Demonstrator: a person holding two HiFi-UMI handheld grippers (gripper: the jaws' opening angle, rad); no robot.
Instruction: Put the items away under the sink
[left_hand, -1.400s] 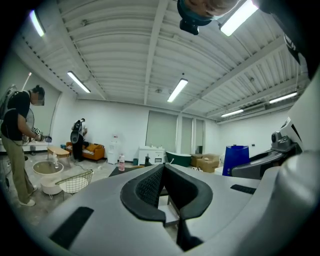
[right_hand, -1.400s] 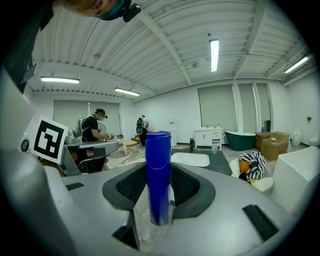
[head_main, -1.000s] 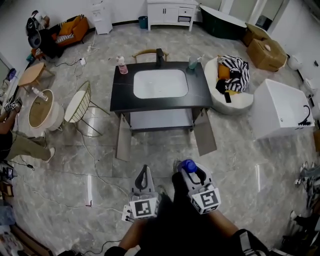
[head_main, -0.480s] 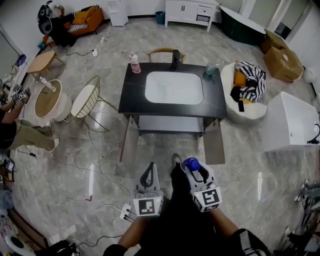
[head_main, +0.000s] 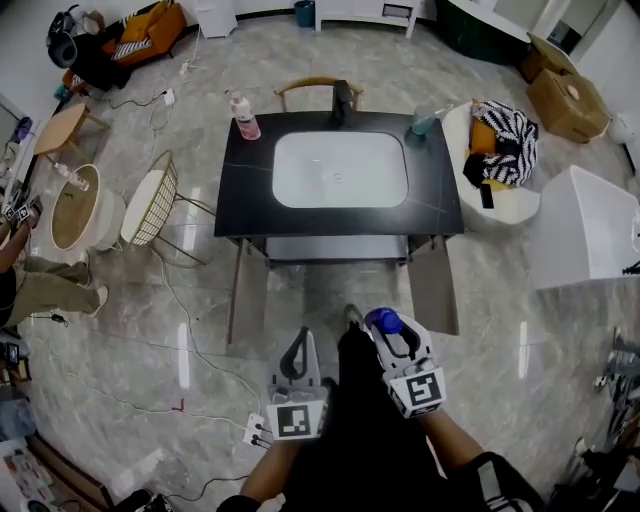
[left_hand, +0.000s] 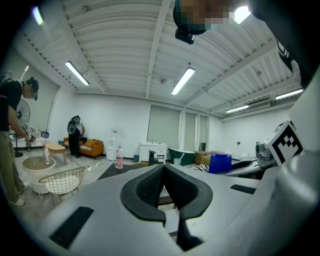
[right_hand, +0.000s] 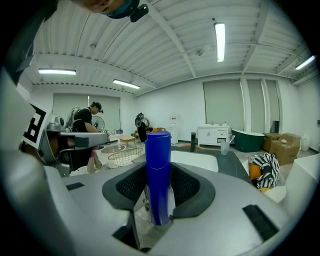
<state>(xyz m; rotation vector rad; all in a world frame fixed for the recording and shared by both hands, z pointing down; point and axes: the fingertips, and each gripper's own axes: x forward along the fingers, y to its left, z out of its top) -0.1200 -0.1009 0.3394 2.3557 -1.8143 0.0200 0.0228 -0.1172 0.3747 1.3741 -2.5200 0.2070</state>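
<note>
The black vanity (head_main: 245, 205) with a white basin (head_main: 340, 170) stands ahead in the head view. Both of its lower doors are swung open, the left door (head_main: 243, 292) and the right door (head_main: 433, 286), and they bare a pale shelf (head_main: 335, 247) under the sink. A pink bottle (head_main: 243, 117), a black faucet (head_main: 343, 100) and a cup (head_main: 420, 122) stand on the top. My right gripper (head_main: 390, 332) is shut on an upright blue bottle (right_hand: 158, 177), with its cap (head_main: 381, 321) toward the vanity. My left gripper (head_main: 296, 352) is shut and holds nothing (left_hand: 162, 167).
A wire chair (head_main: 150, 205) and a round basin table (head_main: 75, 215) stand to the left of the vanity. A white tub seat with a striped cloth (head_main: 500, 150) and a white box (head_main: 590, 225) are on the right. Cables (head_main: 190, 330) cross the floor. A person's leg (head_main: 45, 290) is at far left.
The vanity has come nearer and larger in the head view as I moved toward it. Both grippers keep their state, the right one still holding the blue bottle.
</note>
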